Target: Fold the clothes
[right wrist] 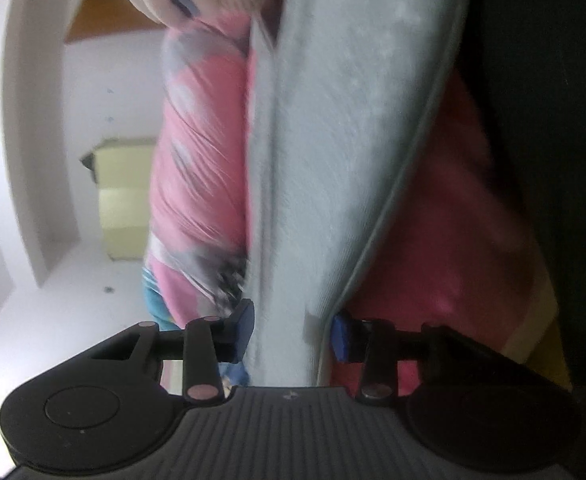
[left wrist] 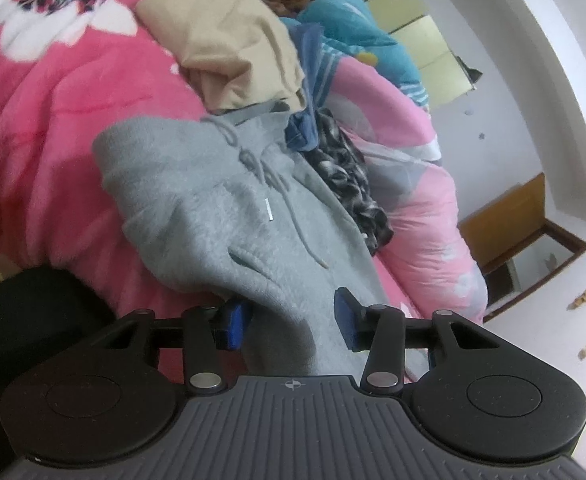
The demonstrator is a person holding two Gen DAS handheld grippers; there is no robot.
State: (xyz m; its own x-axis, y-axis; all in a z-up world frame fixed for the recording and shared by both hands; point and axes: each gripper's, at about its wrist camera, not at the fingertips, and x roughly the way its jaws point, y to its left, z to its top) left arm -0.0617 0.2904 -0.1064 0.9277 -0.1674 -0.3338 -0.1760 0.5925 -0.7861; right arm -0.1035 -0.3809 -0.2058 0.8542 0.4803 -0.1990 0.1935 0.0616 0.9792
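Grey hoodie (left wrist: 229,216) on bed (left wrist: 33,160), long axis running straight ahead of your left hand-held gripper (left wrist: 289,322). Hem sits between parted jaws, right pad clear. Right hand-held gripper (right wrist: 291,334) clamps hoodie edge.

Both mounted low behind own fingers, close on grey hoodie (left wrist: 229,208) (right wrist: 333,140); right view rolled sideways; pink quilt (left wrist: 413,200) (right wrist: 197,140) shared.

Soft even indoor light, white wall (left wrist: 513,128) bright at right of left wrist view, strong fisheye bending at edges, right wrist view motion-blurred, its right side dark, grey hoodie (right wrist: 333,160) smeared
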